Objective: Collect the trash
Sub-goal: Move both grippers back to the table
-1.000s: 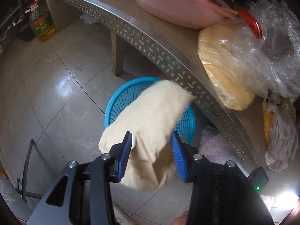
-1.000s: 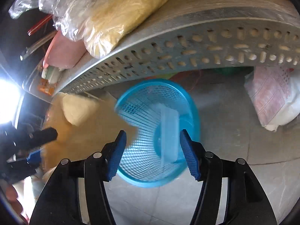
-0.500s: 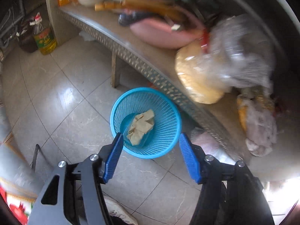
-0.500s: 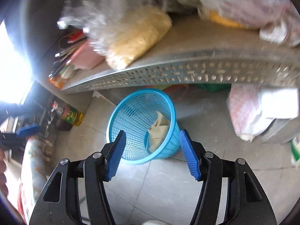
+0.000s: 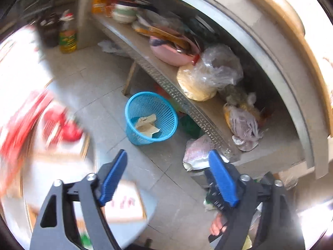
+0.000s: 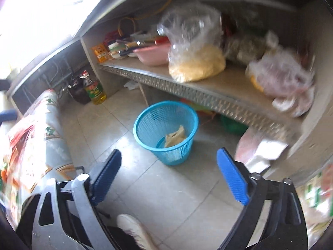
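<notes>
A blue mesh waste basket [image 5: 164,114] stands on the tiled floor below a metal shelf; it also shows in the right wrist view [image 6: 145,123]. Crumpled beige paper trash [image 5: 146,124] lies inside it, seen too in the right wrist view [image 6: 174,138]. My left gripper [image 5: 166,175] is open and empty, well above and back from the basket. My right gripper [image 6: 168,173] is open and empty, also high above the floor, with the basket ahead between its fingers.
The metal shelf [image 5: 187,106] carries a pink basin [image 5: 168,54], a clear bag of yellow grain [image 6: 195,62] and other bags. An oil bottle [image 6: 94,88] stands on the floor at the left. A patterned cloth surface [image 6: 31,137] lies near left. A white bag [image 5: 197,152] sits under the shelf.
The left gripper let the beige paper fall into the basket. Both grippers then rose and pulled back, so the basket looks smaller and farther away.
</notes>
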Tool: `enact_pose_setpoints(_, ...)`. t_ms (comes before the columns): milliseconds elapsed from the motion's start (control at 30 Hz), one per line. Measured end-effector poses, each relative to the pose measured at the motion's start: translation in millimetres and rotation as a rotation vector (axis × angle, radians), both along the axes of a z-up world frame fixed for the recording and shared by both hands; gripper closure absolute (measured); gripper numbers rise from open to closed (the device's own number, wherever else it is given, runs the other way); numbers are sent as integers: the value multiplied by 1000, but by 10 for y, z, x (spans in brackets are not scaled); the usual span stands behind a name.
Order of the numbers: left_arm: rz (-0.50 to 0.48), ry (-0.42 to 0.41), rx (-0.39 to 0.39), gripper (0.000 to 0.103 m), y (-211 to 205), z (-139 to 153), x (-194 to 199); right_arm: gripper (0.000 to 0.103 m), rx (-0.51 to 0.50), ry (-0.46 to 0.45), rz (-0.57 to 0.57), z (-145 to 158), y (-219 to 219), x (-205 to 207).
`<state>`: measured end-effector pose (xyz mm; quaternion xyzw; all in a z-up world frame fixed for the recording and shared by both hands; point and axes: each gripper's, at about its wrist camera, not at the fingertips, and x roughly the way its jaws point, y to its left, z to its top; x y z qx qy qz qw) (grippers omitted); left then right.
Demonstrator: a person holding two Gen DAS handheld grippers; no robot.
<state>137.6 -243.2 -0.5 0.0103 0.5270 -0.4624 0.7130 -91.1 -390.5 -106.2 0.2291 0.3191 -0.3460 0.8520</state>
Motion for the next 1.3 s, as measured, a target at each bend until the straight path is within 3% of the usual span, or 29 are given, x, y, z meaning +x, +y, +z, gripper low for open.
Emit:
enact_pose_setpoints(133,16,52,-11,9,487,-38,-205,8,-45,28,19,260,72,-70)
enact_pose_setpoints(300,121,1,-55,6,1049,-16,-346,8,-92,80,29,565,269,-23)
enact_pose_setpoints(433,199,-32,-81,6,1438,13,-361,8,-178,133,126,759,571,172)
enact_pose_setpoints(667,372,-48,-134,6,2124,15,-263,8,-436,64,260,1132,1376,492)
enact_pose_setpoints(767,430,-86,-158,6,2396,40,-264,8,-493,20,316,1231,1652,640)
enact_pose_setpoints(1000,580,-154,-226,6,3199,6,-259,8,-445,-135,506,1471,2037,922)
enact_pose_setpoints(1133,655,-220,-235,6,3628,1,-352,8,-390,-203,630,1437,2229,992)
enact_pose_setpoints(1300,695,-334,-209,6,4024,12,-552,8,-288,-200,739,1305,2552,1120)
